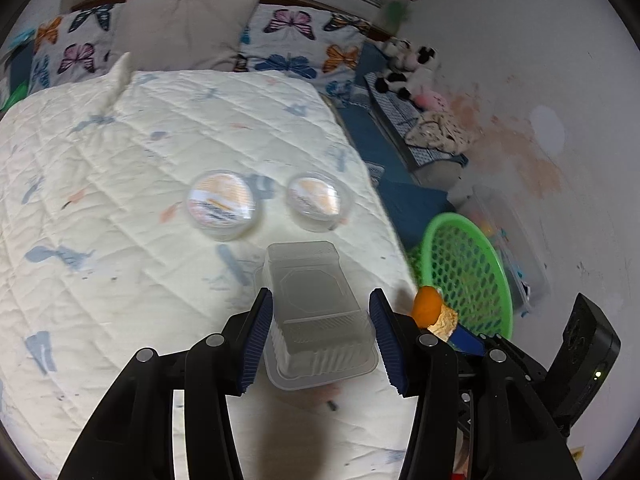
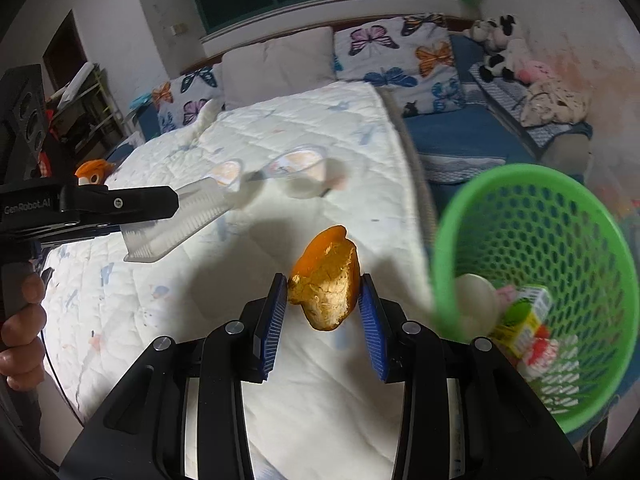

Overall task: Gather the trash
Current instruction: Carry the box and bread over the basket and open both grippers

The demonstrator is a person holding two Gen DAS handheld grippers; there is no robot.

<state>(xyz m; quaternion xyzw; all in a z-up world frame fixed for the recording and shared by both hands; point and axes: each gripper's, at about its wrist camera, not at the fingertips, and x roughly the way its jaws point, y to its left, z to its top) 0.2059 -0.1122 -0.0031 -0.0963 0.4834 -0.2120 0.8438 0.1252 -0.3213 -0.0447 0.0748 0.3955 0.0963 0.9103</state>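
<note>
On quilted bed (image 1: 120,200): 2 lidded cups (image 1: 221,203).

Two lidded cups (image 1: 221,204) lie side by side on the bed (image 1: 120,184), basket (image 1: 468,276) at its right.

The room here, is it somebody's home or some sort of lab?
Most likely a bedroom in a home: a bed under a quilted cover, butterfly pillows by the headboard, and soft toys along the wall.
</note>
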